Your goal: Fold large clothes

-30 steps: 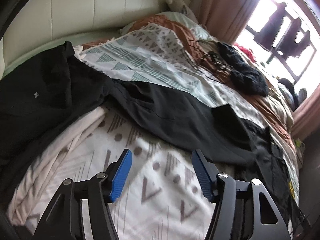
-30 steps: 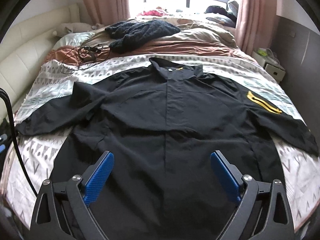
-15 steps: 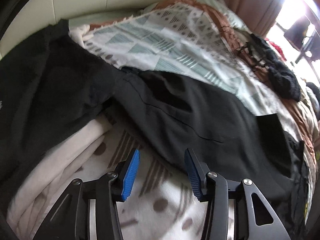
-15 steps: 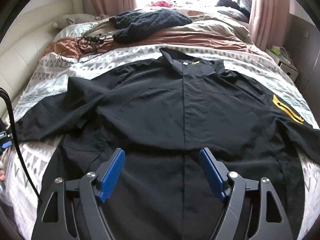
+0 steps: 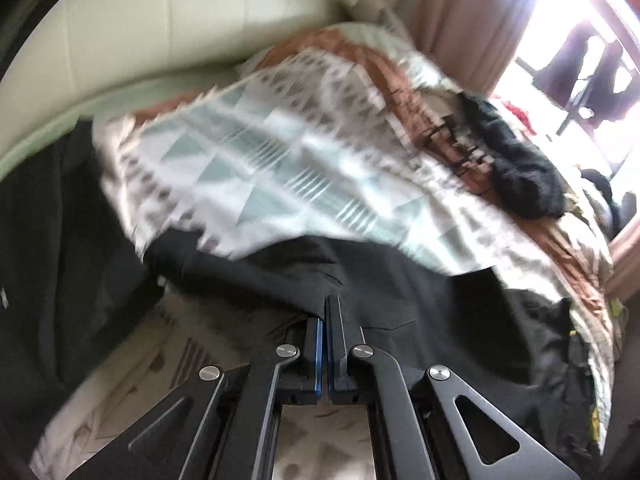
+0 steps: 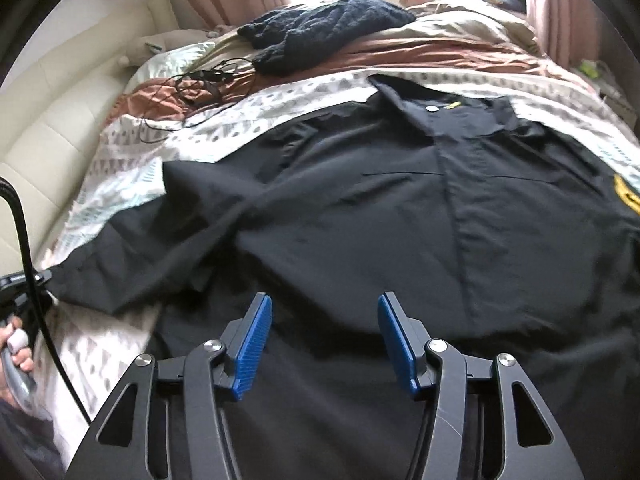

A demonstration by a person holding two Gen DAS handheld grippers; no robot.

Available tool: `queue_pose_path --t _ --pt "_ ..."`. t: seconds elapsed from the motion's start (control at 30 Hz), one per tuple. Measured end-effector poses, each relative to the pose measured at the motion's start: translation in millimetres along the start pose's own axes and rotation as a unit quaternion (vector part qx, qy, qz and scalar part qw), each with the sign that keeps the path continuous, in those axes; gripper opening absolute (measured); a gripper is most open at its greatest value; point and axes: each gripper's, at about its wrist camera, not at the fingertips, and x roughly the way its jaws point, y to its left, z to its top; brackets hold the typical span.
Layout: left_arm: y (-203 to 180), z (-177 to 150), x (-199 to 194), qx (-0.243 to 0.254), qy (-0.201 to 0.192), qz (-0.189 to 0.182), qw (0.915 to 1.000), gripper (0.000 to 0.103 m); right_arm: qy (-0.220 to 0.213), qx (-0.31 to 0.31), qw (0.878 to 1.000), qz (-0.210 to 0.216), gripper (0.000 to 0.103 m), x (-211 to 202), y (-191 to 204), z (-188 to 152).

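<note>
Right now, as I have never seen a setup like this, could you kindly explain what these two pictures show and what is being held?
No robot here: a person holds a hand-held two-finger gripper in each hand, and each carries a wide-angle camera looking out along its fingers. One picture comes from the left gripper, the other from the right gripper. Both look across a bed with a patterned blanket. A large black shirt lies spread on it, with a dark knitted garment and a tangle of cable further up. The left gripper is shut on the shirt's sleeve edge; that picture is blurred. The right gripper is open above the shirt's lower part, holding nothing.
</note>
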Motion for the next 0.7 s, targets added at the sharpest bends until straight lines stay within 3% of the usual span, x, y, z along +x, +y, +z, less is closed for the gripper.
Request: queue_pose_path --t 0.13,0.33,0.47,0.53,0.7 --pt "-33 24 -30 0.029 -0.034 -0.019 0.9988 0.0 0.02 0.02 0.999 0.046 0.041 29 11 15" --pt "-86 49 -71 0.065 -0.06 -0.06 0.9943 0.0 0.041 0.02 0.997 0.069 0.029 79 35 31" --pt "-126 54 -98 0.1 -0.078 -0.08 0.9887 0.0 0.079 0.026 0.993 0.082 0.028 121 45 31" --pt "-145 54 -109 0.113 -0.083 -0.093 0.9858 0.0 0.062 0.018 0.995 0.082 0.028 124 49 33" --pt "-197 46 -137 0.159 -0.101 -0.128 0.9737 0.0 0.096 0.009 0.992 0.085 0.029 110 43 36"
